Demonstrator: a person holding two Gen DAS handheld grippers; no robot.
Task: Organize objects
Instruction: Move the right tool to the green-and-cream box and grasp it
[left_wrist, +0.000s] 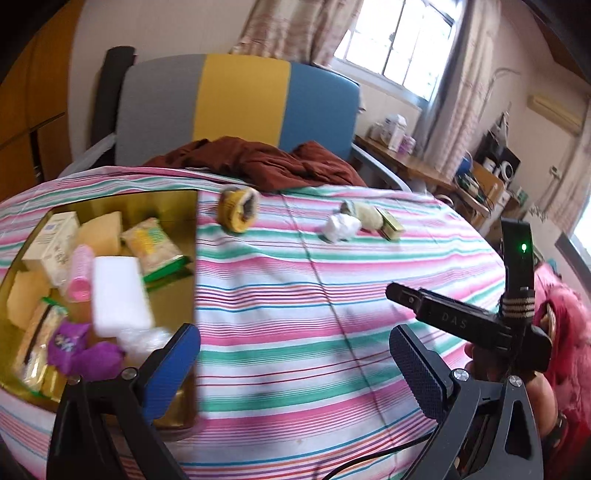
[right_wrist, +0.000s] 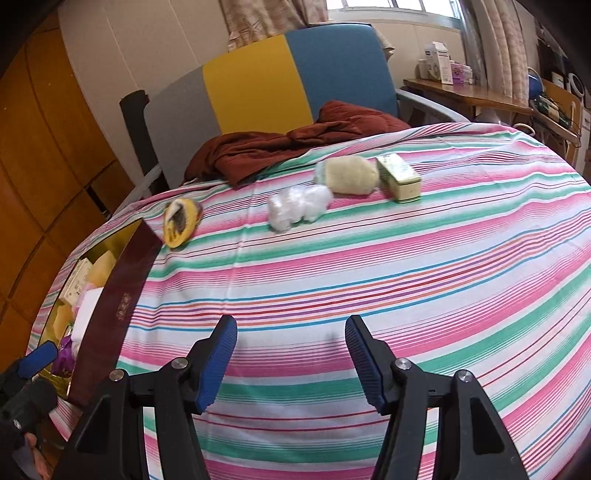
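Observation:
A gold-lined box (left_wrist: 184, 206) at the table's left holds several items: a white sponge (left_wrist: 120, 291), a pink roller (left_wrist: 81, 273), purple wrappers (left_wrist: 81, 350) and packets. Its dark red wall shows in the right wrist view (right_wrist: 122, 295). On the striped cloth lie a yellow round pouch (left_wrist: 236, 208) (right_wrist: 181, 219), a white plastic wad (left_wrist: 340, 227) (right_wrist: 295, 206), a cream fuzzy bundle (left_wrist: 364, 214) (right_wrist: 351, 175) and a small green box (left_wrist: 389, 223) (right_wrist: 399, 177). My left gripper (left_wrist: 295, 369) is open and empty beside the box. My right gripper (right_wrist: 291, 362) is open and empty above the cloth.
A chair with grey, yellow and blue back (left_wrist: 240, 99) stands behind the table with a brown cloth (left_wrist: 258, 162) draped on it. The right gripper's body (left_wrist: 480, 321) shows at the right in the left wrist view. A wooden desk (right_wrist: 461, 92) stands far right.

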